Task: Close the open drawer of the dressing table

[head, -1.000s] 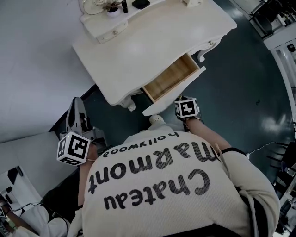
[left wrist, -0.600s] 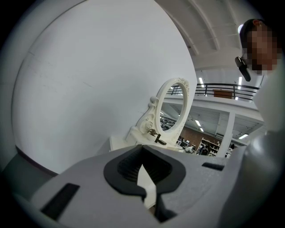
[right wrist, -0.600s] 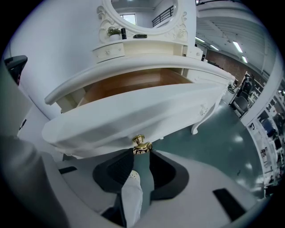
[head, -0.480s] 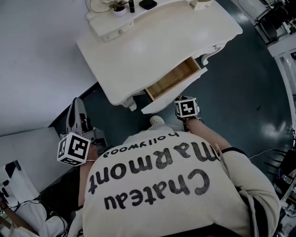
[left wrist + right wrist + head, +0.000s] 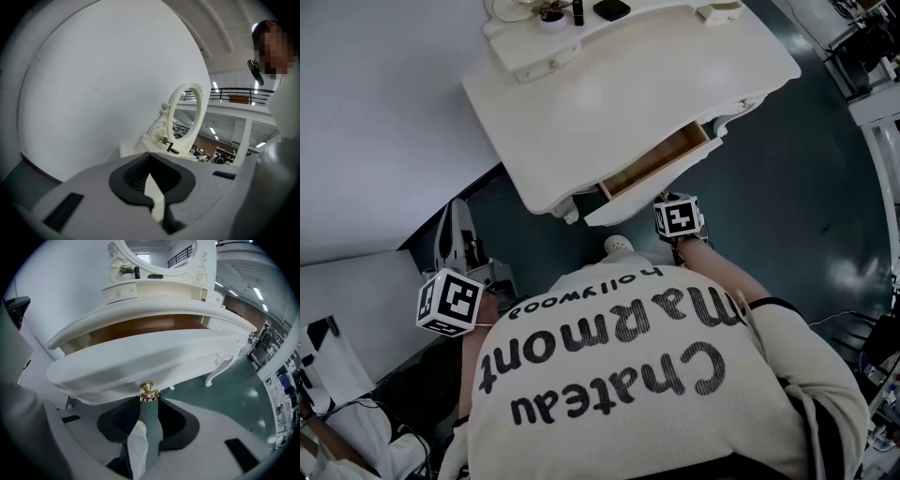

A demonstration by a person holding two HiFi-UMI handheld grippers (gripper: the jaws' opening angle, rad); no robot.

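- The drawer (image 5: 656, 161) stands partly open under the front edge of the white dressing desk (image 5: 619, 84).
- Right gripper (image 5: 148, 400): its fingers, just opening, loosely flank the drawer's gold knob (image 5: 147, 388).
- Left gripper (image 5: 150, 155): its fingers are closed and empty, facing the oval mirror (image 5: 187, 117).

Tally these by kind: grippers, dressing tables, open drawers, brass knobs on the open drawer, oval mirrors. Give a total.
Grippers: 2 (left gripper, right gripper)
Dressing table: 1
Open drawer: 1
Brass knob: 1
Oval mirror: 1
Total: 6
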